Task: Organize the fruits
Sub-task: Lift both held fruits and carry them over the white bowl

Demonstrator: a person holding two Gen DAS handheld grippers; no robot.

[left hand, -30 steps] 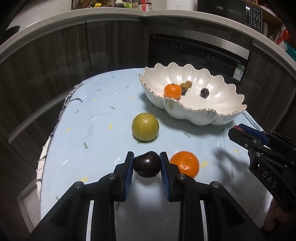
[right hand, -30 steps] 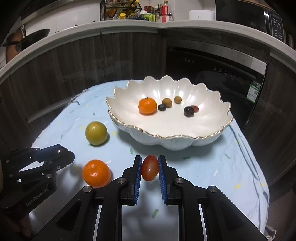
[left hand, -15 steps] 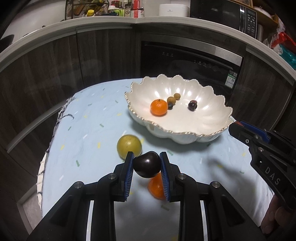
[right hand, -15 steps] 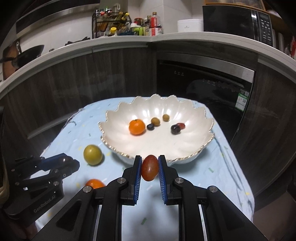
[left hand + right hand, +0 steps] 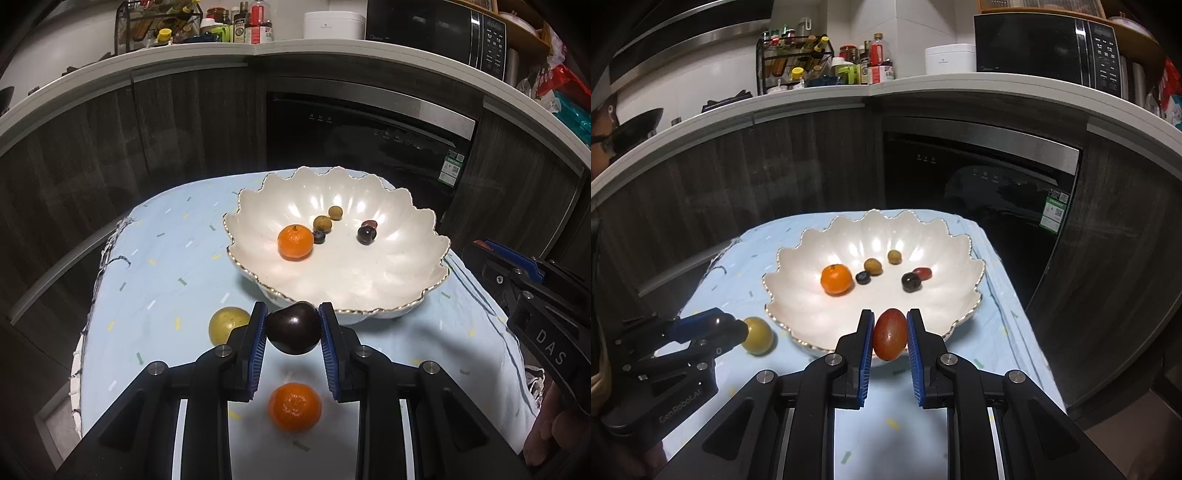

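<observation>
The left gripper has its jaws clamped on a dark plum; the right gripper pinches a red cherry tomato, near the scalloped bowl.

A home kitchen; a curved white countertop runs over dark wood-grain cabinet fronts, with a built-in black dishwasher set among them; on the counter stand a black microwave, a white rice cooker and a wire rack of sauce and spice bottles; a dark pan sits at the far left; white wall tiles behind.
</observation>
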